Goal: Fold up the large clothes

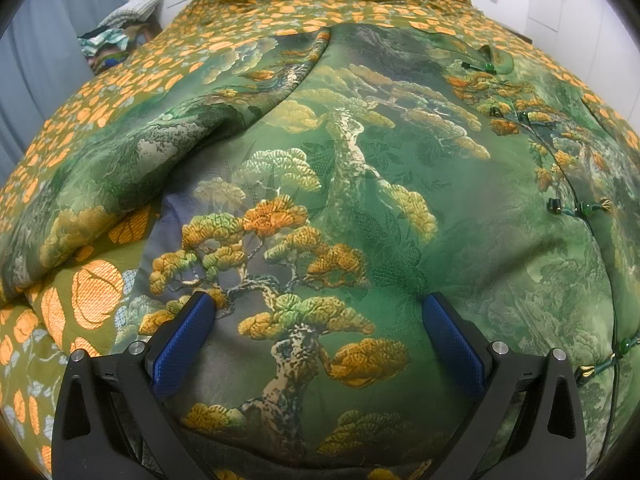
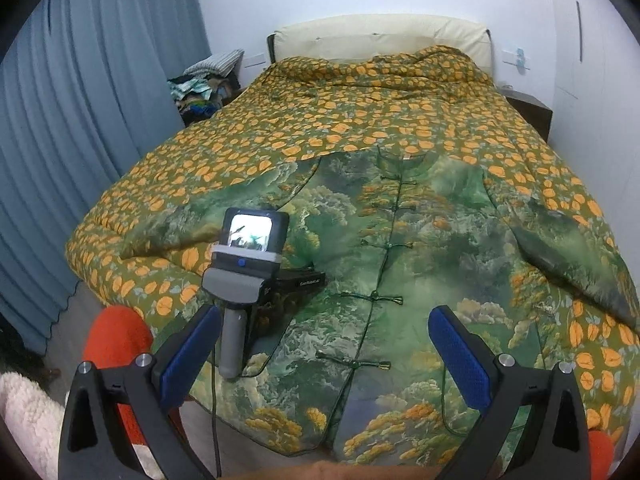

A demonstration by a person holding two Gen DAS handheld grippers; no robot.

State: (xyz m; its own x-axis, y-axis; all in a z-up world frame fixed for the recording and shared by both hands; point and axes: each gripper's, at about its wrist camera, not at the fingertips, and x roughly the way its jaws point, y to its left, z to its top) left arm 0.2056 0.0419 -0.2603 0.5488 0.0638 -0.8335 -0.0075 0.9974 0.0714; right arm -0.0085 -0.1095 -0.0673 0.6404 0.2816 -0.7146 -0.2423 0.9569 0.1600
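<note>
Both our left gripper (image 1: 318,316) and right gripper (image 2: 324,334) hover spread over the slick jacket (image 2: 400,280), so a shallow pinch could snag the quilt (image 2: 360,112) beneath.

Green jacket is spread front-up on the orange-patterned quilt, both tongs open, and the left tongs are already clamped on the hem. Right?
Not quite. The left tongs are open over the green jacket, gripping nothing, as the left wrist view shows. The rest holds: right tongs open, jacket front-up on the quilt.
</note>
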